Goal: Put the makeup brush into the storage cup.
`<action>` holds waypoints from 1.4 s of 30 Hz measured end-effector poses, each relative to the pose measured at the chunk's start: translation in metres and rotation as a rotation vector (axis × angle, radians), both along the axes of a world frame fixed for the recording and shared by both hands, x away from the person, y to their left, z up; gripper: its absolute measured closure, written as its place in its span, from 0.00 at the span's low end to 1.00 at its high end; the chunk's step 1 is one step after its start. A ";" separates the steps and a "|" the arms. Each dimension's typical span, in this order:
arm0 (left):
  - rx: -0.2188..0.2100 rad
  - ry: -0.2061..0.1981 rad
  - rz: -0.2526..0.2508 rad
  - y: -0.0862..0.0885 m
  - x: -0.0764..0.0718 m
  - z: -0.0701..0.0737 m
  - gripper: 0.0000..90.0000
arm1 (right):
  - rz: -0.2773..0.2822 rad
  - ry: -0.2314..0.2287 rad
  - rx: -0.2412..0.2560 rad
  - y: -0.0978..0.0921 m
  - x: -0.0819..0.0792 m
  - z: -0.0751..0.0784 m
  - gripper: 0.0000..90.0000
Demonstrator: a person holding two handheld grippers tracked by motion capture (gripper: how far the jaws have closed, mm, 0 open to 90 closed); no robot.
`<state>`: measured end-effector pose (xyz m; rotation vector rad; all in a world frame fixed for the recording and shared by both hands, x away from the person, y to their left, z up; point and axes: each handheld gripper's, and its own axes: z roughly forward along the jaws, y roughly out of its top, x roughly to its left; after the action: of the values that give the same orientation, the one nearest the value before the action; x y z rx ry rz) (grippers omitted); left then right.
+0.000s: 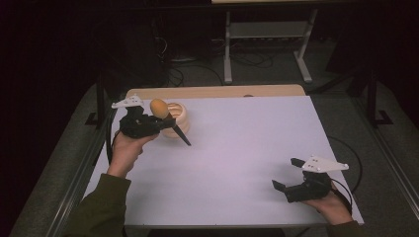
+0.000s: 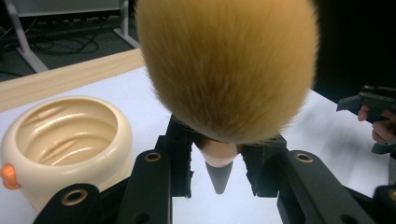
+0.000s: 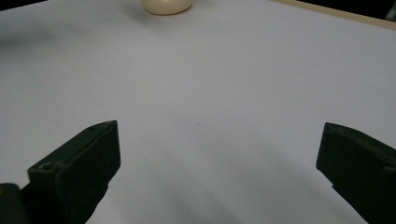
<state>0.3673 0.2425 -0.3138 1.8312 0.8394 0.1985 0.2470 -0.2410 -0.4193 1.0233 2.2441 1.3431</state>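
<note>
The white table (image 1: 237,148) spreads wide under both my grippers, with a strip of pale wood along its far edge. On its far left part sits a cream bowl (image 2: 65,140), round-bellied, ridged inside, with a small orange knob on its outer side; in the high view it stands just behind my left gripper (image 1: 148,124), partly covered by it.

That left gripper hangs above the table, held in my left hand (image 1: 126,148) with the green sleeve coming in from the bottom. Its jaws are narrow, closed on the handle of a brush (image 2: 229,70). The brush stands with its thick tan bristle head up, close to the left gripper's camera, and its dark pointed handle tip slants down toward the table, clear of the surface. The bowl lies to the left of the brush in the left gripper view, and I cannot tell whether the two touch.

My right gripper (image 1: 289,175) sits low over the near right corner of the table, well apart from the bowl and brush. Its jaws stand wide, with bare white table between them.
</note>
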 end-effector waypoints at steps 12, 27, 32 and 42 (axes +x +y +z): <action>0.017 -0.015 0.018 0.005 0.012 0.017 0.73 | -0.009 0.001 0.004 -0.003 -0.003 -0.001 0.00; 0.027 -0.046 0.041 0.012 0.027 0.034 0.73 | -0.015 -0.002 0.004 -0.005 -0.003 -0.002 0.00; 0.036 -0.055 0.050 0.015 0.032 0.037 0.73 | -0.018 0.000 0.007 -0.005 -0.003 -0.002 0.00; 0.039 -0.075 0.097 0.023 0.042 0.039 0.73 | -0.016 0.001 0.007 -0.005 -0.003 -0.003 0.00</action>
<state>0.4097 0.2652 -0.2747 1.8094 0.8778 0.3461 0.2445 -0.2465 -0.4221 1.0421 2.2289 1.3450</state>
